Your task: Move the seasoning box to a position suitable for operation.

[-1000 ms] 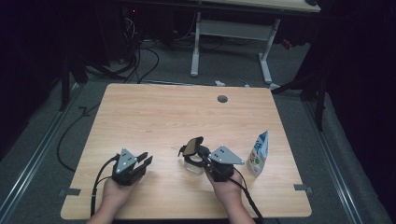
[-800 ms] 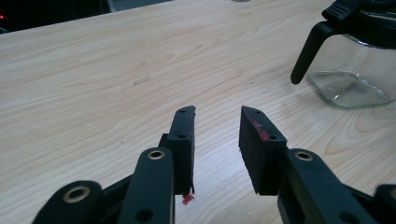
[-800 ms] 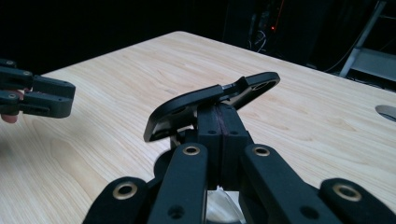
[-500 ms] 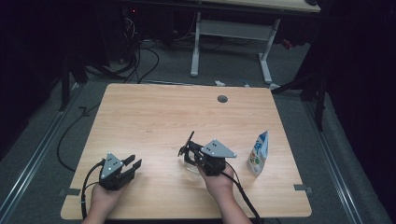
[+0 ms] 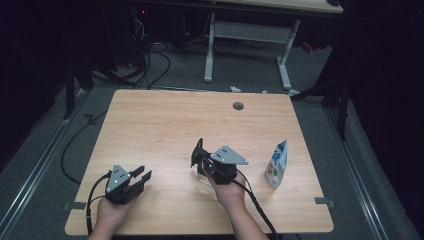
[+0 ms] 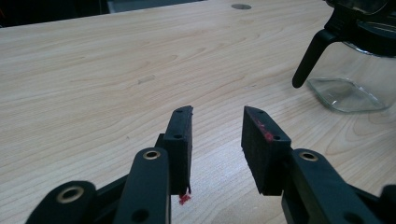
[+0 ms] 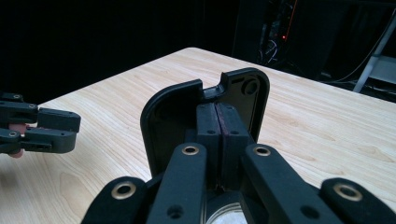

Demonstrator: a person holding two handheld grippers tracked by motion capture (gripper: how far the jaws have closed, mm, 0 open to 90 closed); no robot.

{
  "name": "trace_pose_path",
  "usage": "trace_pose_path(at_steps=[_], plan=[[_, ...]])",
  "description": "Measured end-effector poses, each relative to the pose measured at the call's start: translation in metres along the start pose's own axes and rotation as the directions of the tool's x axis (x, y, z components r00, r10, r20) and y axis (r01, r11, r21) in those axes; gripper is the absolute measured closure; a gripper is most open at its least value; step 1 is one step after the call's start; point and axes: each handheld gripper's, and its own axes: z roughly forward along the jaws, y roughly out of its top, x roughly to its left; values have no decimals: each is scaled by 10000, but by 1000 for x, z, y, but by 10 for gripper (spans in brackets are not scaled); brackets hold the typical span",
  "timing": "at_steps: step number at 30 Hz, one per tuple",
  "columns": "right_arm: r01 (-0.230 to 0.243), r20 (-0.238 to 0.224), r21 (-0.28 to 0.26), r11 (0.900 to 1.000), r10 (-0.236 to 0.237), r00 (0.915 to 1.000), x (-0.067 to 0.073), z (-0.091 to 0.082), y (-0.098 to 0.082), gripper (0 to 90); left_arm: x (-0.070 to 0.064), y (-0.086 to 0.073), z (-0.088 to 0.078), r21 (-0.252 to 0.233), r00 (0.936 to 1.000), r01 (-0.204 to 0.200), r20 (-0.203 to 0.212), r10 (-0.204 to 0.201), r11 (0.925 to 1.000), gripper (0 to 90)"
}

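The work centres on the glass carafe (image 6: 355,84), which stands on the wooden table (image 5: 200,115) a little toward 5 o'clock of the tabletop's middle, right under the person's right hand. The right gripper (image 7: 217,109) has its jaws pressed flat together, and as far as I can tell they pinch the edge of the carafe's black lid (image 7: 163,121). The lid stands swung up on end just beyond the jaw tips, with its hollow underside facing them.

The left gripper (image 6: 217,114) rests low at about 7 o'clock of the table. Its jaws have just been opening and stand apart with nothing between them. From those jaws the carafe lies off at roughly 2 o'clock, well apart. Its black handle (image 6: 310,56) hangs down the near side of the glass, sloping toward the left gripper.

The right hand is plainly the nearer one, being already on the thing. If the left is to steady the body or take the handle, I judge it has to travel up and right across bare wood, with nothing in its path.

A small carton (image 5: 276,164) stands at 3 o'clock of the carafe, near it but clear of both hands.
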Motion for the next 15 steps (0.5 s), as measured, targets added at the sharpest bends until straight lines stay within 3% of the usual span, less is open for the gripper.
trace_pose_path(at_steps=[15], plan=[[19,-60,54,10000,-19,10000,3,9,3,885,5,-1,-1,-7,9999,153,-1,-153,9999,634]])
